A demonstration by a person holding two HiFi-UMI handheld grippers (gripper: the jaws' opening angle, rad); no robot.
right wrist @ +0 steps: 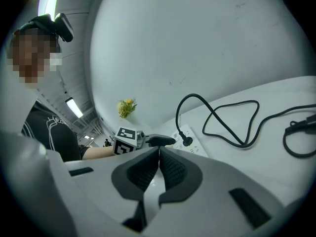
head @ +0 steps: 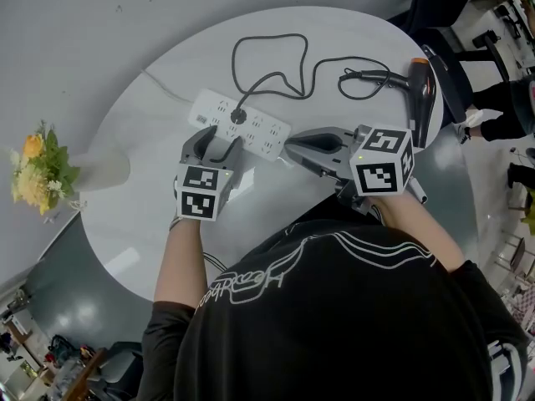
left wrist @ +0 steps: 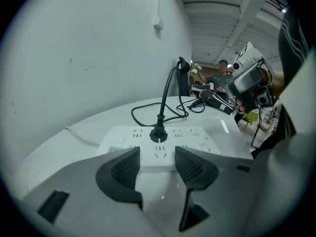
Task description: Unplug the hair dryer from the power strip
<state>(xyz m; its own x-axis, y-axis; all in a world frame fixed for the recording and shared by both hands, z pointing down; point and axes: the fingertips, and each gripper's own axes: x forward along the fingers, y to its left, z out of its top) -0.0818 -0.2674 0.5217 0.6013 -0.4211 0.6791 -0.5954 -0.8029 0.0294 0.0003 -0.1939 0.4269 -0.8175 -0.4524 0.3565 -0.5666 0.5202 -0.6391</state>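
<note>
Holding the left claw (head: 217, 143) spread wide and empty, tipped down at the near long side of the power strip (head: 242, 124), apart from it by a sliver of bare tabletop (head: 276, 199); lined up with the black plug (head: 238, 116) seated in a middle socket, probably so as to pin the strip down or to take the plug itself; cannot tell which. Holding the right claw (head: 290, 146) pinched fully together on nothing, lying low just beside the strip's right end and pointing along it toward the plug; judged a waiting or bracing pose, since closed like that cannot grasp anything. Not yet unplugged; trailing from the plug a black cord (head: 276, 65), looping toward the far edge of the tabletop and then right to the hair dryer (head: 422, 86), lying at the right edge, well apart from both claws. Standing at the left edge, a vase of flowers (head: 50, 170), out of the way of the work.
</note>
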